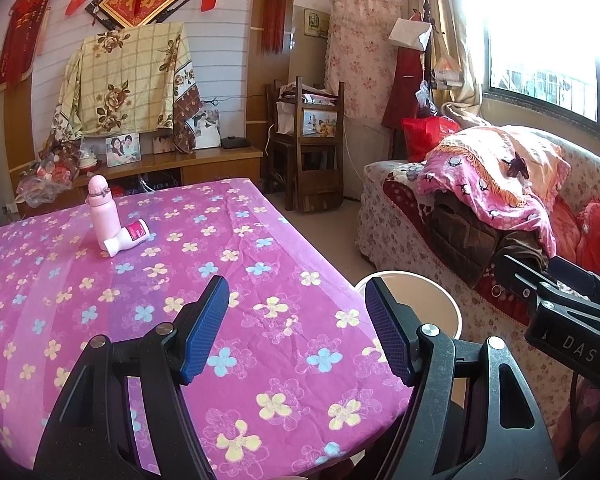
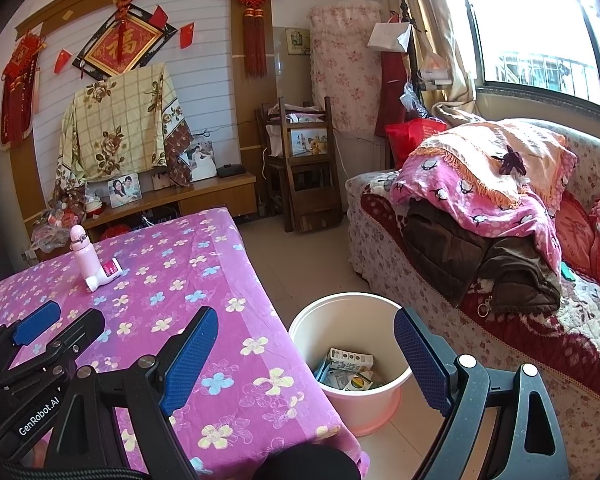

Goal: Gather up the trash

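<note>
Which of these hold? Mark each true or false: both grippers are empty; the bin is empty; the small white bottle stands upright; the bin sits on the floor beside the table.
1. Both grippers are empty: true. The left gripper and right gripper stand open, nothing between them.
2. The bin is empty: false. Cartons lie inside.
3. The small white bottle stands upright: false. It lies against the pink flask.
4. The bin sits on the floor beside the table: true.

Bare table runs open toward twelve o'clock; only a pink flask and fallen bottle, touching, stand at eleven o'clock.
</note>
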The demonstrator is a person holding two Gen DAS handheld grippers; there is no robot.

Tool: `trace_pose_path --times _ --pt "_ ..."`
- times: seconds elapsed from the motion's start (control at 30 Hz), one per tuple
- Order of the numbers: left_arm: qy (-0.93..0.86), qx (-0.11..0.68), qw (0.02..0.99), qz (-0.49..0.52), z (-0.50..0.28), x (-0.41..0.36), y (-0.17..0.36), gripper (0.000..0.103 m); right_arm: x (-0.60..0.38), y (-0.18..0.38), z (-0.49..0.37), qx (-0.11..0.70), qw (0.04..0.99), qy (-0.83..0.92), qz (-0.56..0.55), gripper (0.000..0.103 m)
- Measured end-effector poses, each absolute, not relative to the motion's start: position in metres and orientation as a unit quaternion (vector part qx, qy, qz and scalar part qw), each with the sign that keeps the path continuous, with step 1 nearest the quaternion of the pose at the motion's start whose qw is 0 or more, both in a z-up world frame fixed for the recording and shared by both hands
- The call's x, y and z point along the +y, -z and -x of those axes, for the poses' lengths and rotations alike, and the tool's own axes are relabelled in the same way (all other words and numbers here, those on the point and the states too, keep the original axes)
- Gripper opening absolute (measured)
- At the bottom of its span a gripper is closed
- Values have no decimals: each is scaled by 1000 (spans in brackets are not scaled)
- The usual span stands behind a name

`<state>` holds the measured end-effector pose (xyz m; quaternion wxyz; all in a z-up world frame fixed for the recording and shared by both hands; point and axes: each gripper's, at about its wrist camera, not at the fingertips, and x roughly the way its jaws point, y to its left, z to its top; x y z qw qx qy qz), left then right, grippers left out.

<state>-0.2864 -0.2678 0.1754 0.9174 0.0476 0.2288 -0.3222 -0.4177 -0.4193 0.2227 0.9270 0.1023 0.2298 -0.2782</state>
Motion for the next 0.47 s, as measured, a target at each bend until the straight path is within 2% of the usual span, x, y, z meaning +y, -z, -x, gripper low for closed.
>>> trace_pose_path --times 0.47 --pt "309 242 918 -49 274 -264 -167 70 -418 -215 410 247 924 273 -102 88"
